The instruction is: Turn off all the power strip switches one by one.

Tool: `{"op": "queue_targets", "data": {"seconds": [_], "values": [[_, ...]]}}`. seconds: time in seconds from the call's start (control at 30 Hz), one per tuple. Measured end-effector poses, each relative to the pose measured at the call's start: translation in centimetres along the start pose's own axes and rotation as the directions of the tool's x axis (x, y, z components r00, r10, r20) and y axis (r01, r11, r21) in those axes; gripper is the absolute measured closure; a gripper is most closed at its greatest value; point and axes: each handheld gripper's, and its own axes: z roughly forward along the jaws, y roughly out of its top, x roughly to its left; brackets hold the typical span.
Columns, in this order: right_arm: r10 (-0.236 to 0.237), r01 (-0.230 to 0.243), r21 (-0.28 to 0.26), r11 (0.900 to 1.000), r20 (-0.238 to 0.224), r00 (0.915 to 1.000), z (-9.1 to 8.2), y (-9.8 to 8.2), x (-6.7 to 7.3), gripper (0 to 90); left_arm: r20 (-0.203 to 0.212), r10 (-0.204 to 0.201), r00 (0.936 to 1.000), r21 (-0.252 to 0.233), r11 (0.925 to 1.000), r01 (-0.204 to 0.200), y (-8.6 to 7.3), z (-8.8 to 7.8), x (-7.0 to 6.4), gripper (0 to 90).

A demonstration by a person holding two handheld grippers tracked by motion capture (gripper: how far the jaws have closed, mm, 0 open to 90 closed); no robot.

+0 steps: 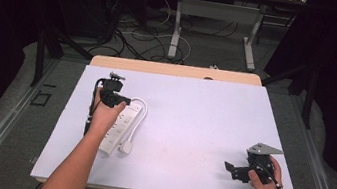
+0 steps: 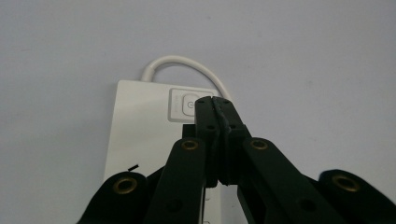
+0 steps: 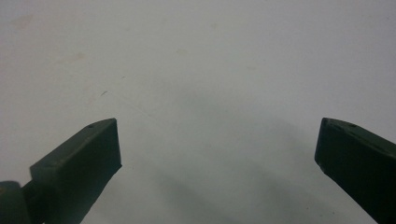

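Observation:
A white power strip (image 1: 118, 128) lies on the left half of the white table sheet (image 1: 194, 113), its cable looping round to a white plug (image 1: 126, 147). My left gripper (image 1: 125, 101) hovers over the strip's far end, jaws pressed together with nothing between them. In the left gripper view the closed tips (image 2: 215, 105) sit just above the strip's square switch (image 2: 183, 105) on the power strip (image 2: 140, 126), with the cable loop (image 2: 180, 63) beyond. My right gripper (image 1: 236, 171) rests low at the table's right front. Its jaws stand wide apart over bare sheet, fingers (image 3: 84, 158) at each side.
The sheet covers a wooden table whose far edge (image 1: 175, 69) shows. Beyond it lie floor cables (image 1: 135, 34) and metal desk legs (image 1: 176, 30). A person's forearms come in from the bottom.

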Motion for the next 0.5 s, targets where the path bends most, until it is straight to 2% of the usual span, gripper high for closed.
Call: {"op": "queue_targets", "data": {"seconds": [0.03,0.1,0.13,0.2,0.27,0.3,0.33,0.37,0.4,0.43,0.5], "values": [[0.000,0.000,0.000,1.000,0.001,1.0000,0.0,0.0,0.0,0.0,0.014,0.005,0.9999,0.010,0.9999,-0.006,0.0,-0.2,0.0,90.0],[0.002,-0.002,0.000,1.000,0.000,1.0000,0.0,0.0,0.0,0.0,0.017,0.012,0.9998,-0.013,0.9998,-0.012,-0.1,-0.4,-0.1,90.0],[0.001,-0.001,0.000,1.000,0.001,1.0000,0.0,0.0,0.0,0.0,0.021,0.014,0.9997,-0.010,0.9999,-0.014,-0.1,-0.6,-0.2,90.0],[0.000,0.000,0.000,1.000,0.001,1.0000,0.0,0.0,0.0,0.0,0.035,0.020,0.9992,-0.030,0.9994,-0.018,-0.2,-0.7,-0.3,86.4],[0.000,0.000,0.001,1.000,0.001,1.0000,0.0,0.0,0.0,0.0,0.026,0.022,0.9994,-0.008,0.9997,-0.021,-0.2,-1.1,-0.4,87.6],[-0.002,0.002,0.001,1.000,0.000,1.0000,0.0,0.0,0.0,0.0,0.024,0.018,0.9996,-0.032,0.9993,-0.017,-0.3,-1.0,-0.5,90.0],[0.001,-0.001,0.001,1.000,0.000,1.0000,0.0,0.0,0.0,0.0,0.023,0.023,0.9995,-0.011,0.9997,-0.023,-0.2,-1.3,-0.5,90.0],[0.000,0.000,0.001,1.000,0.000,1.0000,0.0,0.0,0.0,0.0,0.012,0.009,0.9999,-0.023,0.9997,-0.008,-0.3,-1.4,-0.6,90.0],[-0.001,0.001,0.002,1.000,0.000,1.0000,0.0,0.0,0.0,0.0,0.014,0.006,0.9999,-0.012,0.9999,-0.006,-0.3,-1.6,-0.6,90.0],[-0.001,0.001,0.002,1.000,0.001,1.0000,0.0,0.0,0.0,0.0,0.011,0.002,0.9999,-0.032,0.9995,-0.002,-0.4,-1.7,-0.7,90.0],[0.000,0.000,0.002,1.000,0.001,1.0000,0.0,0.0,0.0,0.0,0.026,0.009,0.9996,-0.040,0.9992,-0.008,-0.6,-2.1,-0.7,90.0]]}}
